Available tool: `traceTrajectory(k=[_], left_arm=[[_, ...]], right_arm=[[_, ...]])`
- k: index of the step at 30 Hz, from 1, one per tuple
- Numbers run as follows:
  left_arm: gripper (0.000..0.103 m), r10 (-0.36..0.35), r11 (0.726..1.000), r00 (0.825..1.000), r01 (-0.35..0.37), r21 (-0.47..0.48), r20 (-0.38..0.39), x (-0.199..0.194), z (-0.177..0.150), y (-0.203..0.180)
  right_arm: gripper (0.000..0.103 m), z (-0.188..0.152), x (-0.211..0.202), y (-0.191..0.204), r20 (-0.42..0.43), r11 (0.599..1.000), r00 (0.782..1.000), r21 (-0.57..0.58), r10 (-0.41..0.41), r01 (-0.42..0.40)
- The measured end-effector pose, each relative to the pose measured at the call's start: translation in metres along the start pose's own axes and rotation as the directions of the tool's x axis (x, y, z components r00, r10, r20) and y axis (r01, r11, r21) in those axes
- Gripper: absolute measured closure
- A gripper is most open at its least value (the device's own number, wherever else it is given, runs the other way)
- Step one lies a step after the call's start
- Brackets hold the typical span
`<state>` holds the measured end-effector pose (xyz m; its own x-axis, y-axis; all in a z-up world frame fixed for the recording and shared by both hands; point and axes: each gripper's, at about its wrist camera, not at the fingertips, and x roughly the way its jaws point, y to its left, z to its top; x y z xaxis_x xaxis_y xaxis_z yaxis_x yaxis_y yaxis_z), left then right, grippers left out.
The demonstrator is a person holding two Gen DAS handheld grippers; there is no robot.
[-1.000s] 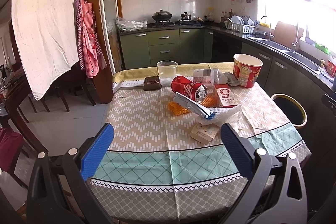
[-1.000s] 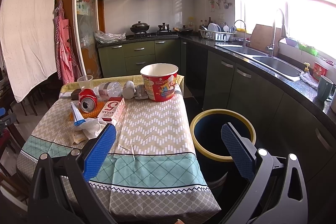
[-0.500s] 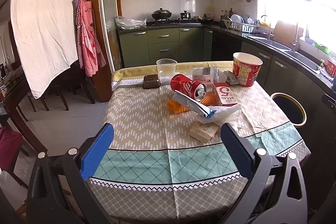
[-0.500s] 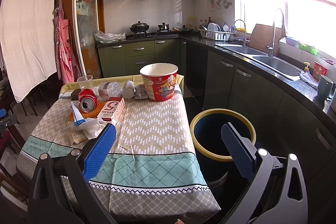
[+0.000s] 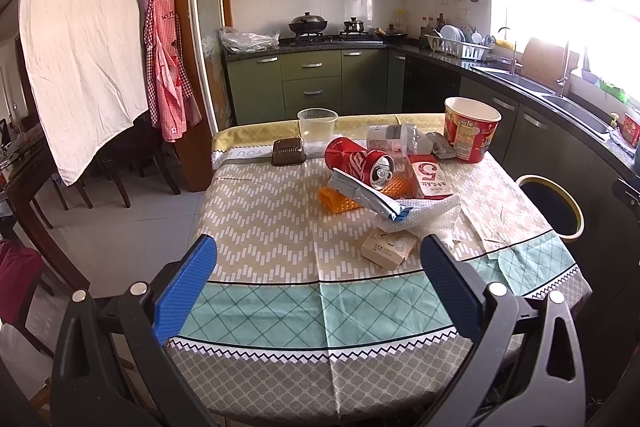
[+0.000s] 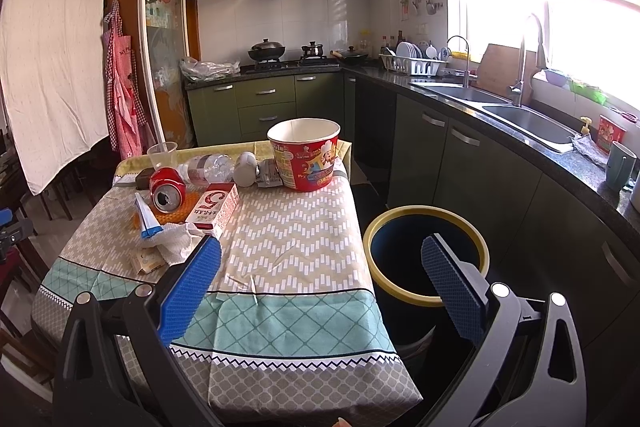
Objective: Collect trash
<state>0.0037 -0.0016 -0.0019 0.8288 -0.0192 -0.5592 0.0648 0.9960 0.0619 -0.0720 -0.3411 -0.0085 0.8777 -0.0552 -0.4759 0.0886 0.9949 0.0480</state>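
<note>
Left wrist: dented red can (image 5: 360,163) sideways.

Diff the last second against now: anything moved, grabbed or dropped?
Nothing visibly changed. Both hand-held grippers, left and right, stay open and empty short of the table. The red can, carton, noodle bucket and bin sit where they were.

Strong daylight from the window (image 6: 560,39) on the right burns out white, edges bend, centre stays sharp.
</note>
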Motion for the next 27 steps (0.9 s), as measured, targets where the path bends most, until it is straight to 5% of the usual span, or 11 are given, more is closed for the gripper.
traceTrajectory(k=[27], left_arm=[[0.006, -0.003, 1.0, 1.0, 0.003, -0.001, -0.027, 0.0054, -0.0023, -0.001]], right_arm=[[0.004, -0.0048, 0.009, -0.0014, -0.02, 1.0, 1.0, -0.002, -0.003, 0.003]])
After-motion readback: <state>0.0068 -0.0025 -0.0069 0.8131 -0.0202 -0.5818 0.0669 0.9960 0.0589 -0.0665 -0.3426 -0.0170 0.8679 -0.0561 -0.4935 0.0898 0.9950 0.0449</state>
